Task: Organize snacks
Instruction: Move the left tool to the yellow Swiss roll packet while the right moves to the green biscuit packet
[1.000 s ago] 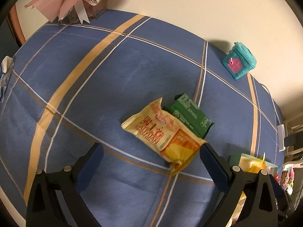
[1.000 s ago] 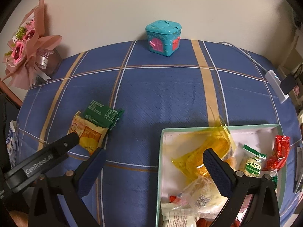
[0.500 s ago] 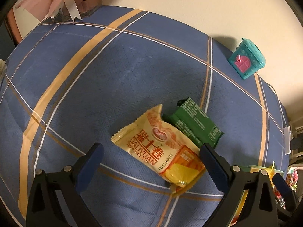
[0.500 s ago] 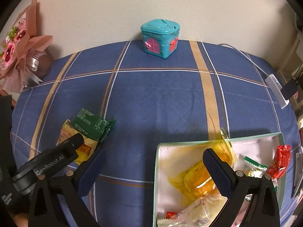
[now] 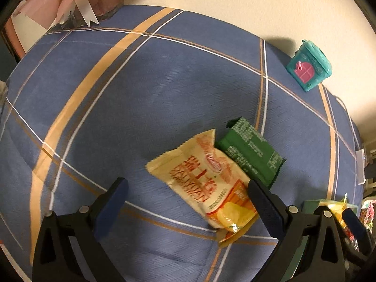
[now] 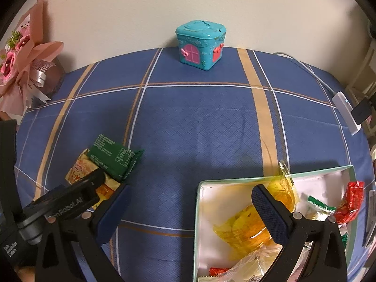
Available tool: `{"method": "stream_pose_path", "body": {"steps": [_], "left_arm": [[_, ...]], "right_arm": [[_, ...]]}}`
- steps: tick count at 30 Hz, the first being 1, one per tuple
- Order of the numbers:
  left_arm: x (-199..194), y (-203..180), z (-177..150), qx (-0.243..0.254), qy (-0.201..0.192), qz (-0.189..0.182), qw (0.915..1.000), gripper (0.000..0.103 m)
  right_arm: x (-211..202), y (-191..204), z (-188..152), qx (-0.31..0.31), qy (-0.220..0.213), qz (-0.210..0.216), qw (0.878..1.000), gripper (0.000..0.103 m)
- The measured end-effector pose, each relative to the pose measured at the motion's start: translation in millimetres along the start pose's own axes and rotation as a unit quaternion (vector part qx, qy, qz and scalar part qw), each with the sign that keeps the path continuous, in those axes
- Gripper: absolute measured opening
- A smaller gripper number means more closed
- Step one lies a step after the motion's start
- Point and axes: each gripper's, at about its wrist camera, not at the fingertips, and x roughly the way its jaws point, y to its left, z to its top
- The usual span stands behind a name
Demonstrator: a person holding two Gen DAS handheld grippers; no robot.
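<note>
A cream and orange snack bag [image 5: 209, 183] lies on the blue plaid tablecloth, its top edge under a green snack packet [image 5: 250, 151]. My left gripper [image 5: 188, 202] is open and hovers just above the cream bag, its right finger over the bag's lower end. Both packets also show in the right wrist view: cream bag [image 6: 80, 168], green packet [image 6: 112, 154]. My right gripper [image 6: 188, 209] is open and empty at the left rim of a mint green box [image 6: 199, 211] holding several snacks, among them a yellow bag [image 6: 249, 223].
A teal toy house box [image 6: 199, 44] stands at the table's far edge by the wall. A pink flower bouquet [image 6: 21, 58] sits at the far left. A white adapter with cable [image 6: 345, 110] lies at the right edge.
My left gripper has moved forward and down toward the cream bag, which now lies between its fingers. My right gripper has drawn back to the left, with less of the box in view.
</note>
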Motion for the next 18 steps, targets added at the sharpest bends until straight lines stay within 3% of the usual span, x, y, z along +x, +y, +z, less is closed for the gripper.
{"method": "stream_pose_path", "body": {"steps": [4, 9, 14, 18], "left_arm": [[-3, 13, 3, -0.008, 0.003, 0.006, 0.9999, 0.101], [-7, 21, 7, -0.034, -0.014, -0.016, 0.9992, 0.101], [-3, 1, -1, -0.019, -0.022, -0.044, 0.9986, 0.101], [6, -9, -6, -0.006, -0.006, -0.037, 0.9993, 0.101]], "right_arm": [[1, 1, 0, 0.006, 0.003, 0.003, 1.000, 0.103], [0, 2, 0, 0.006, 0.003, 0.003, 1.000, 0.103], [-1, -2, -1, 0.010, 0.002, 0.000, 1.000, 0.103], [-1, -9, -2, 0.018, 0.003, -0.008, 1.000, 0.103]]}}
